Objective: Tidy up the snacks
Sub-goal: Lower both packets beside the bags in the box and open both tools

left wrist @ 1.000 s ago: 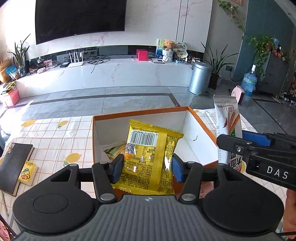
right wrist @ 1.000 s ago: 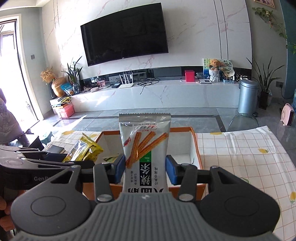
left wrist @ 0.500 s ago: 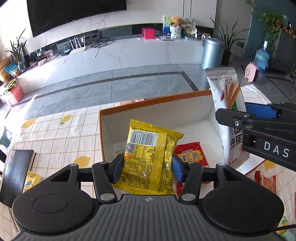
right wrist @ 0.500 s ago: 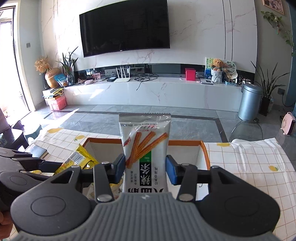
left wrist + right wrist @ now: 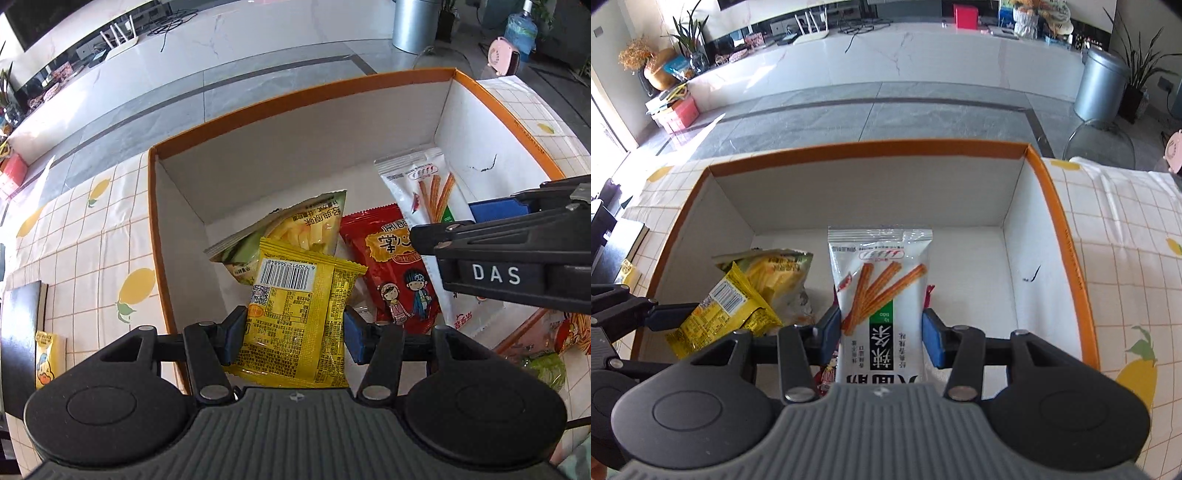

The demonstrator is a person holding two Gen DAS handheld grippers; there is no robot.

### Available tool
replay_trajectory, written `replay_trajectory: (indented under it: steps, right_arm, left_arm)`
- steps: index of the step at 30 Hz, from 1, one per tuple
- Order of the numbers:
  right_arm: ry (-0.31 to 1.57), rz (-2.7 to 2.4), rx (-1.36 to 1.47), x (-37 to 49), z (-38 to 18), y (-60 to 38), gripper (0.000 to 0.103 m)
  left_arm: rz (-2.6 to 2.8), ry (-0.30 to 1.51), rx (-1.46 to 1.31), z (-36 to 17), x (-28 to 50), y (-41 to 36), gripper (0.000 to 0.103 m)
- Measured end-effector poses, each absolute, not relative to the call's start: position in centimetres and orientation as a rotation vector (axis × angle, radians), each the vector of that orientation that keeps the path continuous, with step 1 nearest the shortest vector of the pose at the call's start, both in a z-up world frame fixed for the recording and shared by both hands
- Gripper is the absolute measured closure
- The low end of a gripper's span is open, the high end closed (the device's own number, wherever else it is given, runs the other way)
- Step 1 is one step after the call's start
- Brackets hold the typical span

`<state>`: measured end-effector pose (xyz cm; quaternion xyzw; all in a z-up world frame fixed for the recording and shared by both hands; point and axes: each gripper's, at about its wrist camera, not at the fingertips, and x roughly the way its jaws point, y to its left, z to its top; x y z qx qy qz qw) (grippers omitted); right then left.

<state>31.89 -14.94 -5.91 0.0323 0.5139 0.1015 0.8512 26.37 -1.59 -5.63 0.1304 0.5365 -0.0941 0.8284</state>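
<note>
Two grippers hang over an orange-rimmed box (image 5: 1067,236), each with a snack pinched between its blue pads: the left gripper (image 5: 293,330) holds a yellow packet (image 5: 295,310), the right gripper (image 5: 881,334) a white stick-snack pouch (image 5: 881,295). Both packets point down into the box. Beyond the left fingers, a red packet (image 5: 388,266) and a pale green-and-yellow bag (image 5: 295,229) already lie on the box floor. With the grippers so near each other, a careless release could likely knock them together or leave the packets in a heap.
</note>
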Motion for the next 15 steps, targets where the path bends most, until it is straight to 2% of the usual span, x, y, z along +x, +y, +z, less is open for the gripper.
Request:
replay_trajectory:
  steps: [15]
  right_arm:
    - [1.212, 0.211, 0.068, 33.9, -8.1, -13.7, 0.057]
  left_arm:
    - [-0.251, 1.195, 0.373, -5.8, 26.7, -3.9, 0.041]
